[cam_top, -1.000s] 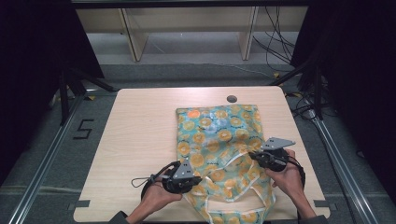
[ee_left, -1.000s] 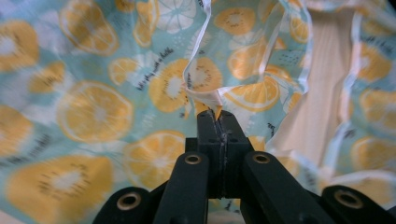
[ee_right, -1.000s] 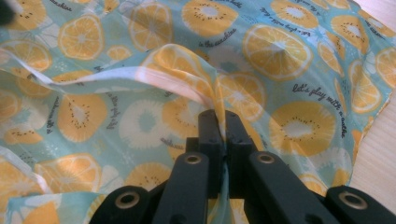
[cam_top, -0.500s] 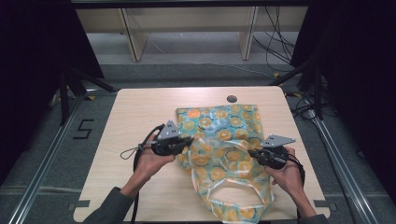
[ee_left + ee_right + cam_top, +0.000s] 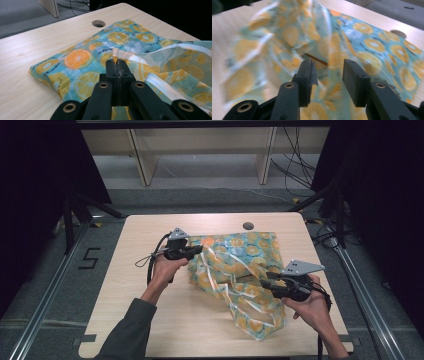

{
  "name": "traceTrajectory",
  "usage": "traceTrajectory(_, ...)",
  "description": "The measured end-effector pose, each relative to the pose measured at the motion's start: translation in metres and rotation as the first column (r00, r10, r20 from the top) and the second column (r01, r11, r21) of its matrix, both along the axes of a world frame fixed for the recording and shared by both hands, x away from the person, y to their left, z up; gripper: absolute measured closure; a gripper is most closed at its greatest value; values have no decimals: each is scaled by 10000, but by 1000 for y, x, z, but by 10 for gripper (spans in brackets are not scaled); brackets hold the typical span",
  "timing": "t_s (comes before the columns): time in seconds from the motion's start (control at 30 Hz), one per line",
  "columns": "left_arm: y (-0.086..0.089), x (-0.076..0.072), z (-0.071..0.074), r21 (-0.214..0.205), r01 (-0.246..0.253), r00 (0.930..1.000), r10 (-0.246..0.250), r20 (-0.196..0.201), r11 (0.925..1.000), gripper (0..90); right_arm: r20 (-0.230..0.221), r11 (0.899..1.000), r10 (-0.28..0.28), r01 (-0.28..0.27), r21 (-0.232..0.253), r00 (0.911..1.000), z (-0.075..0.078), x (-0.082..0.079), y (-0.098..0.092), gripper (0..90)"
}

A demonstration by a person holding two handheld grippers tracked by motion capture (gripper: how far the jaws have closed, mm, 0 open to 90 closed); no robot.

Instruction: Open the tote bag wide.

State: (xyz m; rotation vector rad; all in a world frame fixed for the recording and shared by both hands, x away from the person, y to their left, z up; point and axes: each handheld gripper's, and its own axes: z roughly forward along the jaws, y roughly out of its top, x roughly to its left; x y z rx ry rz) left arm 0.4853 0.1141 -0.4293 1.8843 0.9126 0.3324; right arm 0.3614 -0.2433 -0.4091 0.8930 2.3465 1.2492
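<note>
High view: pale wood table [image 5: 130, 285] carries a turquoise cloth bag [image 5: 250, 250] printed with orange and lemon slices. Its far part lies flat on the right half of the table, near the round cable hole [image 5: 248, 226] by the far edge. Its near part is lifted and rumpled, running diagonally toward the near right edge, with white trim bands [image 5: 227, 287] looping across it.

Left gripper [image 5: 192, 251] sits over the bag's left edge, mid-table, held by the left hand [image 5: 162, 267]; its cable [image 5: 150, 260] loops over the bare wood to its left. Left gripper view: jaws pressed together, pinching a folded bit of the white trim [image 5: 115, 53] at the tips. The fabric is raised at the pinch point, and the flat part of the bag spreads beyond it toward the hole [image 5: 98, 23].

Right gripper [image 5: 265, 282] sits at the bag's right side, nearer the person, held by the right hand [image 5: 312, 307]. Right gripper view: jaws stand apart, having just been opening. Fabric [image 5: 287, 35] hangs blurred ahead of and between them; whether the pads touch it cannot be told, and nothing is clamped.
</note>
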Motion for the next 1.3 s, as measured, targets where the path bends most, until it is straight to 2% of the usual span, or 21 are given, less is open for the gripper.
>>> traceTrajectory(0.1,1,4,-4,77,-76,10000,77,-46,9999,895,-115,9996,198,-200,-198,9997,0,-6,10,589)
traceTrajectory(0.13,3,8,-8,58,-125,9998,126,-178,9999,895,-202,9970,590,-600,-489,9981,-4,-6,18,584)
traceTrajectory(0.27,3,12,-14,23,-92,9994,92,-340,10000,895,-550,9959,601,-636,-646,9967,-15,-2,26,548)
traceTrajectory(0.5,3,10,-14,-55,31,9991,-33,-411,10000,893,-507,9938,711,-752,-824,9962,-30,23,48,509)
traceTrajectory(0.53,3,10,-14,-85,187,9990,-191,-413,9998,893,-1106,9902,959,-1062,-910,9892,-36,31,57,509)
traceTrajectory(0.57,3,10,-14,-85,187,9990,-191,-413,9998,893,-1106,9902,959,-1062,-910,9892,-36,31,57,509)
traceTrajectory(0.6,3,10,-14,-102,224,9989,-228,-400,9997,893,-1358,9864,1013,-1172,-1152,9855,-39,34,61,528)
traceTrajectory(0.63,3,10,-14,-137,239,9988,-244,-426,9996,893,-1382,9837,1106,-1283,-1262,9842,-44,36,66,622)
traceTrajectory(0.67,3,10,-14,-177,225,9987,-233,-459,9996,893,-1241,9685,1468,-1681,-1838,9813,-49,37,69,823)
traceTrajectory(0.73,3,9,-14,-170,284,9983,-292,-501,9995,892,-1159,9663,1460,-1668,-1963,9825,-48,38,69,872)
traceTrajectory(0.83,2,8,-14,13,253,9989,-252,-383,9997,892,-689,9768,1273,-1371,-1648,9895,-32,44,64,900)
traceTrajectory(0.87,2,8,-15,18,296,9987,-295,-418,9996,892,-259,9825,1045,-1073,-1526,9942,-24,49,60,900)
traceTrajectory(0.97,2,7,-18,231,363,9985,-353,-412,9991,891,700,9863,-53,167,-1641,9975,4,85,46,900)
traceTrajectory(1.0,2,7,-18,231,363,9985,-353,-412,9991,891,700,9863,-53,167,-1641,9975,4,85,46,900)
traceTrajectory(1.03,1,7,-21,252,434,9977,-420,-524,9987,890,693,9815,-661,773,-1749,9954,11,108,39,900)
traceTrajectory(1.07,1,7,-21,252,434,9977,-420,-524,9987,888,746,9803,-846,964,-1725,9936,10,120,36,900)
traceTrajectory(1.1,2,7,-22,492,600,9970,-575,-516,9970,885,596,9757,-1010,1106,-1891,9931,10,130,35,900)
traceTrajectory(1.17,-2,7,-25,452,675,9961,-648,-594,9967,878,544,9714,-1148,1236,-2025,9919,6,140,34,900)
traceTrajectory(1.2,-2,7,-27,656,875,9945,-834,-628,9940,873,515,9621,-1273,1359,-2362,9905,1,149,33,900)
traceTrajectory(1.23,-6,6,-30,818,1073,9922,-1015,-722,9908,854,106,9508,-1541,1512,-2706,9880,-12,163,32,900)
traceTrajectory(1.3,-9,4,-30,828,977,9930,-915,-752,9918,805,-250,9393,-1716,1559,-3057,9849,-26,173,32,900)
